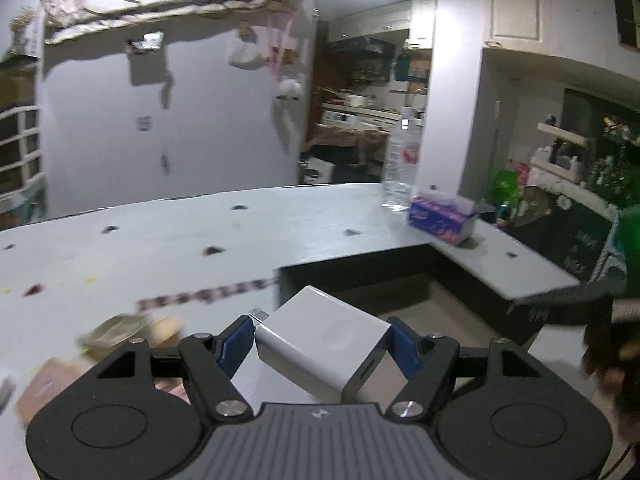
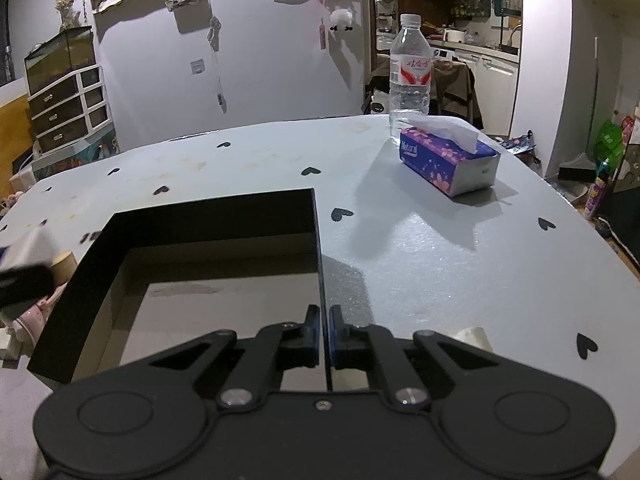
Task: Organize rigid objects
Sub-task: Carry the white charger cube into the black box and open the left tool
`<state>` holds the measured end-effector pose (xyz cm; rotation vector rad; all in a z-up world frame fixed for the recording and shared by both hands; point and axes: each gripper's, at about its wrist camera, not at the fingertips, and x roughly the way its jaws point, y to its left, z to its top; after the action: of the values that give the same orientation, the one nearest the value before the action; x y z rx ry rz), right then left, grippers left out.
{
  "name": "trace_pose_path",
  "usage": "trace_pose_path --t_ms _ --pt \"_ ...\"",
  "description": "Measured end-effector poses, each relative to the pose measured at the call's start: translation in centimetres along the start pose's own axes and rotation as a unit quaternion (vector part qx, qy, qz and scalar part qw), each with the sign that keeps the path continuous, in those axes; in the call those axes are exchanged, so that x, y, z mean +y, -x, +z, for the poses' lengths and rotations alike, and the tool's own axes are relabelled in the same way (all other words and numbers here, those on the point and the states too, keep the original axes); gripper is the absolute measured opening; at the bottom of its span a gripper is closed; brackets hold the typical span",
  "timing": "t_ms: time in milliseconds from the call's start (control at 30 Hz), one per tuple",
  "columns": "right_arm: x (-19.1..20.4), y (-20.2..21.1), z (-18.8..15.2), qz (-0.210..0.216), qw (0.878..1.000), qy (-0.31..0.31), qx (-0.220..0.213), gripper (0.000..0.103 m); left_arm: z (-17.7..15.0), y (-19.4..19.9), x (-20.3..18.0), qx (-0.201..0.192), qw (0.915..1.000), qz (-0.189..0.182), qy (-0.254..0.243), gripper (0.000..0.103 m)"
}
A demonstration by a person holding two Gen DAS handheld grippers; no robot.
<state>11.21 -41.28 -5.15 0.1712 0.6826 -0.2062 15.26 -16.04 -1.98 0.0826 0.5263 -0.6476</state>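
**Holding a charger over the table while pinching the box wall**

Gripping a white USB charger block (image 1: 320, 344) between its blue pads (image 1: 236, 344), our left gripper (image 1: 322, 346) is hovering above the pale blue table (image 1: 168, 240), level with the near left corner of the open black box (image 1: 400, 280). The charger is sitting tilted in the jaws, one metal prong poking out past the left pad, its port end facing back toward the camera. Much of this view is blurring, so the small items lying on the table to the lower left are hard for us to name.

Our right gripper (image 2: 324, 338) is reaching forward low over the box, its jaws closing on the thin right wall of the black box (image 2: 318, 240), one finger inside and one outside.

Beyond the box, we are seeing a purple tissue box (image 2: 448, 164) lying on the table (image 2: 440, 248), and just behind it a clear water bottle (image 2: 410, 72) standing upright. At the left edge of the right view, small objects are crowding beside the box, including a wooden-looking round lid (image 2: 64, 266) and something pink (image 2: 30, 316), partly hidden by a dark blurred shape.
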Motion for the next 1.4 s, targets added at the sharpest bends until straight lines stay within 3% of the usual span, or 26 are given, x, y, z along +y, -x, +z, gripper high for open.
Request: trace_pose_path --t_ms 200,333,500,700,967,1067,1167,1400 --pt "-0.3 0.0 -0.1 0.01 1.0 0.0 0.001 0.004 2.8 -5.0 -2.6 0.047 0.9973 -0.043 0.038 0.072" --pt "-0.4 0.0 -0.1 0.012 1.0 0.002 0.0 0.004 4.0 -9.0 -4.0 0.096 0.9905 -0.057 0.079 0.072" --pt "-0.3 0.0 -0.1 0.013 1.0 0.006 0.001 0.004 4.6 -12.8 -5.6 0.128 0.9862 -0.031 0.101 0.072" --pt "-0.1 0.0 0.0 0.011 1.0 0.016 0.004 0.004 4.1 -16.1 -6.2 0.151 0.9726 0.015 0.176 0.072" --pt "-0.1 0.0 0.0 0.012 1.0 0.015 0.004 0.004 3.7 -18.3 -5.8 0.163 0.9449 0.045 0.281 0.072" --pt "-0.1 0.0 0.0 0.013 1.0 0.016 0.004 0.004 3.8 -18.3 -5.7 0.154 0.9406 0.036 0.301 0.079" --pt "-0.1 0.1 0.0 0.012 1.0 0.016 0.005 0.004 3.9 -18.2 -5.5 0.162 0.9403 0.018 0.299 0.085" --pt "-0.2 -0.1 0.1 0.014 1.0 0.01 0.006 0.004 4.3 -16.8 -5.3 0.159 0.9488 0.004 0.273 0.086"
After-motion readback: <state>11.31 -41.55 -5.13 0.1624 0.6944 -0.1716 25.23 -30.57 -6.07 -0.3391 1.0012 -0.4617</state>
